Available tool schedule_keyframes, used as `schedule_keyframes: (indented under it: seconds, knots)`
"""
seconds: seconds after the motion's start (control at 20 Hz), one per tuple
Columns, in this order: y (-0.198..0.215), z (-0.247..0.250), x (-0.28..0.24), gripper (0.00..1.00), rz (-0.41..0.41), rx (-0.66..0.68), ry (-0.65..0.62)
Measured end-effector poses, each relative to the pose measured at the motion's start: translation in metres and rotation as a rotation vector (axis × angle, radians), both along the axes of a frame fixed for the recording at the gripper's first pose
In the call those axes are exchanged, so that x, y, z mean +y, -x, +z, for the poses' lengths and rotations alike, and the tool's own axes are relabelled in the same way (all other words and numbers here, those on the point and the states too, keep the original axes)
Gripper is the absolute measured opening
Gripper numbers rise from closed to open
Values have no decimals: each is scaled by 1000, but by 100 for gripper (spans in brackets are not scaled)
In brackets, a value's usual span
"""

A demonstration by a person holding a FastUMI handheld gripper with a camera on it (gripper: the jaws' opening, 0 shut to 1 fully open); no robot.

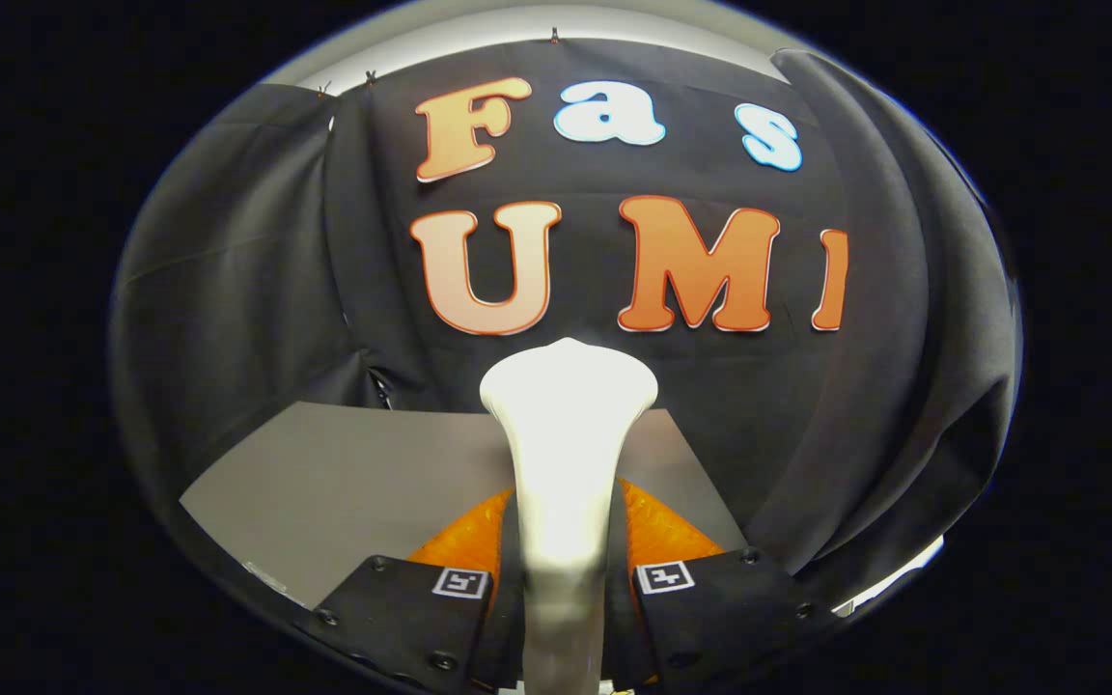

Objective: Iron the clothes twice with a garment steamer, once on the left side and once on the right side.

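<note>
Gripper [564, 579] clamped on steamer [566, 454], both fingers pressing its handle, head flaring toward 12 o'clock. Grey table [353, 483] beyond, approx 10 o'clock of the fingers. Black cloth wall [228, 290] farthest; steam hard to judge.

Black cloth booth wall [257, 290] hanging in folds, grey tabletop [363, 483] below, bright strip overhead
</note>
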State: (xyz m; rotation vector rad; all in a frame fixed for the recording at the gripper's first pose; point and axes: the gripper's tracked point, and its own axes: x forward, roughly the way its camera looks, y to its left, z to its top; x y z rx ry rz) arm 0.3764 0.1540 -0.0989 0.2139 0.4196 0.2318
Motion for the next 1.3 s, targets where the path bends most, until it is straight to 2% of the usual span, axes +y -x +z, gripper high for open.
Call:
schedule_keyframes:
  seconds: [0.3,0.8,1.05,1.3]
  knots:
    - [46,24,0,42,64,-75,-33]
    - [156,95,-34,41,181,-204,-49]
    - [207,130,-91,41,179,-254,-89]
    - [239,146,-184,41,107,-301,-79]
